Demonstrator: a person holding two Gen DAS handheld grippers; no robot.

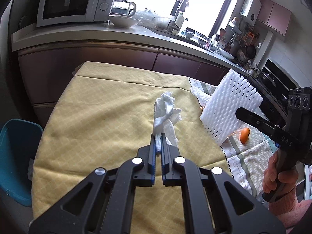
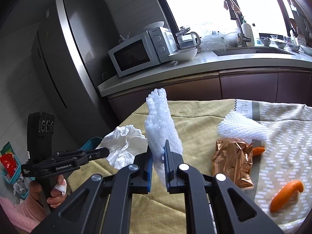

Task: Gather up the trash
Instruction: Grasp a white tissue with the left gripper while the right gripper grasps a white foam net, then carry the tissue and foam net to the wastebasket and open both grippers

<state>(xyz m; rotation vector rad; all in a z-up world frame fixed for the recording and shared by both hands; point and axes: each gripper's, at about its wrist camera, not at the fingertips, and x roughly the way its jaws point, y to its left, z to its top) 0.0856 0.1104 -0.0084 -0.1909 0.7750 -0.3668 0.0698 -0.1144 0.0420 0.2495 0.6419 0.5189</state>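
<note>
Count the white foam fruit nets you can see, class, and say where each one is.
2. One foam net is clamped in the right gripper above the table; the other net lies on the patterned cloth behind the copper wrapper. More may be hidden.

Bright window [image 2: 204,5]; grey fridge [image 2: 64,58]

A white microwave [image 1: 75,3] stands at the left end of the kitchen counter [image 1: 124,33], with a white bowl [image 1: 124,21] just beside it and a glass kettle [image 1: 123,7] behind the bowl. A steel refrigerator [image 2: 64,58] stands past the counter's end. A yellow cloth [image 1: 109,105] covers the table, and a patterned towel [image 2: 288,128] overlaps its right side.
</note>
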